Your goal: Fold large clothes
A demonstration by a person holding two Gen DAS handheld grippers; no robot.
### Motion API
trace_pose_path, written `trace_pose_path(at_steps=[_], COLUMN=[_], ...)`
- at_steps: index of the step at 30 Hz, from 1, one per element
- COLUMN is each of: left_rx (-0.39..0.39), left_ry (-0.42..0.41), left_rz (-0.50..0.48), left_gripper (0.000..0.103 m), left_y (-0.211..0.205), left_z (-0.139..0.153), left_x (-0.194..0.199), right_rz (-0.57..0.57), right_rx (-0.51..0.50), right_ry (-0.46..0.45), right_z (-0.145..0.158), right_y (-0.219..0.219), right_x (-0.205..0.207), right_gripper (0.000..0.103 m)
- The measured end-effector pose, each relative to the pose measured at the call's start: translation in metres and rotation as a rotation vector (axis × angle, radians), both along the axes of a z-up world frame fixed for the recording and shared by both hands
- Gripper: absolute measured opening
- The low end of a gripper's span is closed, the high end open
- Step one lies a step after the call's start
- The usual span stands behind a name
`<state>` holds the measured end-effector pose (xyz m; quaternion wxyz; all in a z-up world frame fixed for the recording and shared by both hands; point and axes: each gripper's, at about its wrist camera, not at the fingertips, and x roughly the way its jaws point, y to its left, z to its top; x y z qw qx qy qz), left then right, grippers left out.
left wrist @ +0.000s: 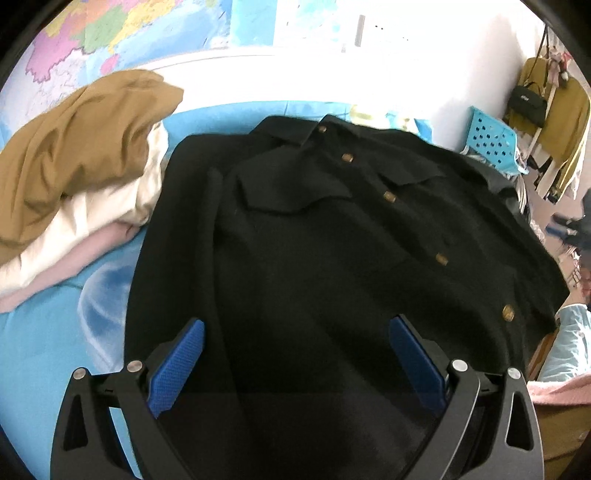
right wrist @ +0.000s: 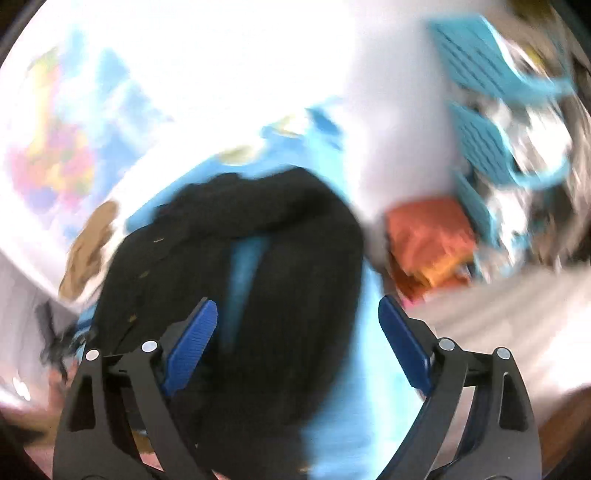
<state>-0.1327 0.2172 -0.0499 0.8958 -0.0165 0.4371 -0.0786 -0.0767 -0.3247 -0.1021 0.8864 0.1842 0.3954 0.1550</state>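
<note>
My left gripper [left wrist: 295,354]: jaws gaping wide, hovering over the hem of the black coat [left wrist: 332,240]. My right gripper [right wrist: 297,339]: jaws likewise released, gripping nothing, its view blurring. Coat is lying flat, buttoned, on the blue bed [left wrist: 44,332]. Clothes pile [left wrist: 74,177] is sitting beside it, left. Map [left wrist: 110,33] is hanging beyond.

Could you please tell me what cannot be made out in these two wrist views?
- Black jacket hem, left wrist view: hidden behind the left gripper.
- Right wrist view: motion blur smears the jacket's sleeve and the orange item beyond identifying.
- Right gripper: blur hides whether it touches fabric.
</note>
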Motion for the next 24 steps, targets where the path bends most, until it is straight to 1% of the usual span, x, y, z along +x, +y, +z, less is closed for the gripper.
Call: trace_pose_path(at_steps=[2,3,4,6,7,8,9,10,11,12,13,14,15,16,17,19,20,21,22,23,24], left_rx=[-0.003,-0.011,-0.021,-0.030,-0.030,-0.031,-0.032,-0.033,-0.032,-0.027,-0.021,-0.018,-0.015,-0.013,-0.012,-0.010,-0.013,-0.013,-0.013,-0.016,-0.018], left_ry=[-0.004,-0.003,-0.001,0.001,-0.001,-0.003,-0.004,-0.004,-0.006,-0.009,-0.011,-0.013,-0.018,-0.022,-0.027,-0.038,-0.045,-0.051,-0.058,-0.067,-0.073], left_rz=[0.000,-0.003,-0.008,-0.015,-0.021,-0.026,-0.030,-0.039,-0.046,-0.054,-0.063,-0.070,-0.083,-0.090,-0.099,-0.116,-0.128,-0.136,-0.144,-0.158,-0.170], left_gripper=[0.096,0.096,0.096,0.096,0.096,0.096,0.096,0.096,0.096,0.096,0.096,0.096,0.096,0.096,0.096,0.096,0.096,0.096,0.096,0.096,0.096], left_y=[-0.003,-0.005,-0.008,-0.014,-0.017,-0.018,-0.021,-0.024,-0.027,-0.029,-0.032,-0.034,-0.037,-0.039,-0.041,-0.046,-0.048,-0.051,-0.054,-0.057,-0.059], left_z=[0.001,0.002,0.003,0.003,0.004,0.004,0.004,0.005,0.007,0.008,0.009,0.011,0.013,0.014,0.016,0.020,0.022,0.023,0.025,0.027,0.028], left_x=[0.004,0.007,0.010,0.016,0.019,0.019,0.021,0.023,0.024,0.025,0.027,0.028,0.031,0.033,0.036,0.041,0.044,0.045,0.047,0.048,0.049], right_rz=[-0.017,-0.011,0.006,0.028,0.040,0.050,0.033,0.027,0.023,0.024,0.026,0.021,0.017,0.020,0.021,0.048,0.076,0.128,0.163,0.217,0.265], right_rx=[0.019,0.036,0.061,0.089,0.085,0.063,0.021,0.022,0.024,0.036,0.024,-0.016,-0.071,-0.104,-0.133,-0.251,-0.285,-0.324,-0.361,-0.414,-0.435], right_ry=[0.063,0.089,0.098,0.111,0.107,0.102,0.093,0.088,0.071,0.032,-0.005,-0.051,-0.105,-0.157,-0.195,-0.299,-0.340,-0.385,-0.418,-0.461,-0.477], right_z=[-0.021,-0.033,-0.040,-0.049,-0.050,-0.050,-0.048,-0.043,-0.037,-0.023,-0.008,0.009,0.034,0.057,0.073,0.118,0.135,0.153,0.164,0.175,0.179], right_y=[-0.015,-0.018,-0.020,-0.014,-0.012,-0.009,-0.009,-0.012,-0.014,-0.017,-0.017,-0.014,-0.010,-0.005,-0.001,0.024,0.039,0.061,0.080,0.108,0.127], right_x=[0.011,0.016,0.019,0.029,0.033,0.036,0.038,0.038,0.037,0.034,0.033,0.030,0.027,0.024,0.023,0.019,0.018,0.017,0.016,0.016,0.016], right_gripper=[0.088,0.085,0.077,0.055,0.038,0.023,0.020,0.006,0.004,0.004,0.004,0.003,0.004,0.004,0.004,0.004,0.004,0.004,0.004,0.004,0.004])
